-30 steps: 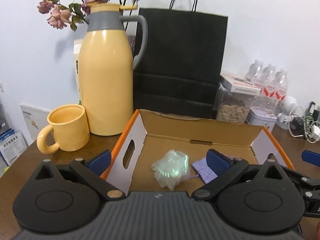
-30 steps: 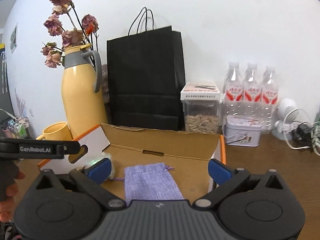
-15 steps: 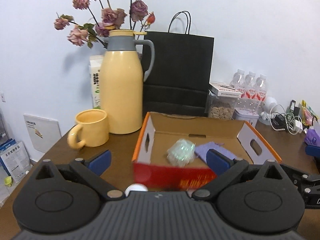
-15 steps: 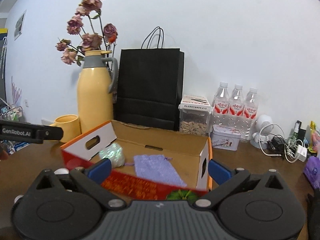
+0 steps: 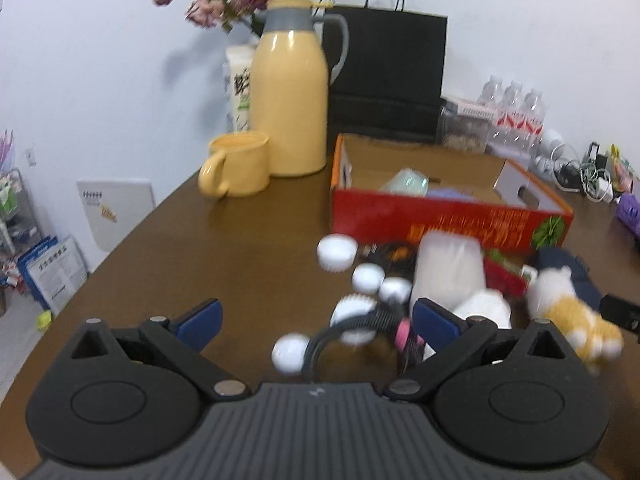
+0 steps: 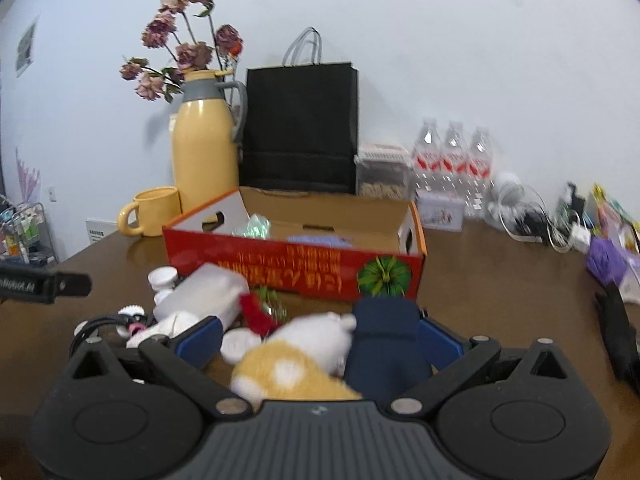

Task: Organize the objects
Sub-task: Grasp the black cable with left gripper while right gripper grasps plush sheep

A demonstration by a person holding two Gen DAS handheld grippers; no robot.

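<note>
Right now both grippers, left (image 5: 316, 318) and right (image 6: 318, 336), have jaws spread wide and empty. Between the right jaws, on the brown surface (image 6: 500, 280), lies a yellow-and-white plush toy (image 6: 296, 360), just before the red cardboard box (image 6: 296, 266). It looks light and squashy; pinching its plump middle should hold best.

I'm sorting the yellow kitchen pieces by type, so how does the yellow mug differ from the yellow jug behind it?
The yellow mug is short and squat; the yellow jug stands much taller. The mug is open-topped, while the jug has a grey collar and a lid. The mug's handle is yellow; the jug's is grey. Both are the same pale yellow and stand upright on the brown table.
</note>
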